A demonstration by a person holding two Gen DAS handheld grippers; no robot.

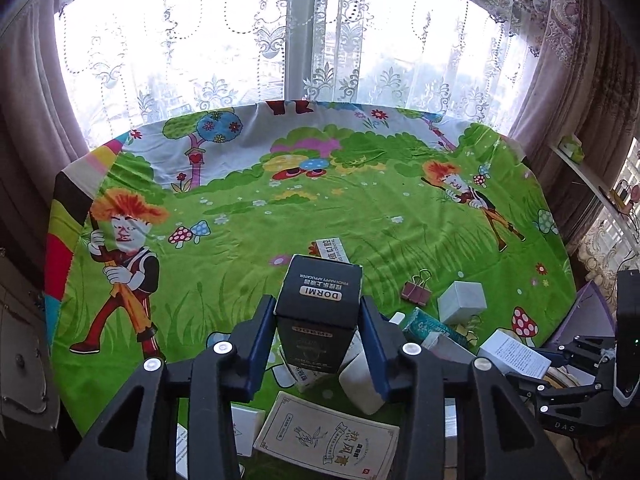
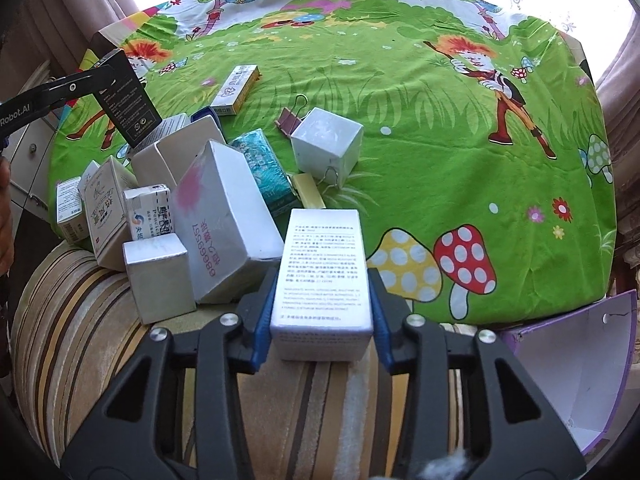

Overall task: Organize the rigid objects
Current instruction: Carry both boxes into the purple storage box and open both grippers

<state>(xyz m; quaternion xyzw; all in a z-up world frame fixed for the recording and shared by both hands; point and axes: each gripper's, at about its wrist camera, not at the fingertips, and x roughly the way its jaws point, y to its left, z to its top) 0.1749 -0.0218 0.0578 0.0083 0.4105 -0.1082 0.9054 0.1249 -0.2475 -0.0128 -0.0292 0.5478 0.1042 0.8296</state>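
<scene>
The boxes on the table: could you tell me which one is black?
The DORMI box, held upright in the left tongs; the rest are white or pale.

I get strong daylight through the lace-curtained window (image 1: pixel 320 32), which is blown out to white. The cartoon cloth (image 1: pixel 360 208) is bright and sharp. Fisheye bending curves both views' edges, and the corners go dark.

Black claws (image 1: pixel 319 344) (image 2: pixel 322 312), blue finger pads (image 2: pixel 264 316), round silver screws, white lettering.

left gripper (image 1: pixel 318 312) clamping black box (image 1: pixel 319 292), green cloth (image 1: pixel 360 208)
</scene>
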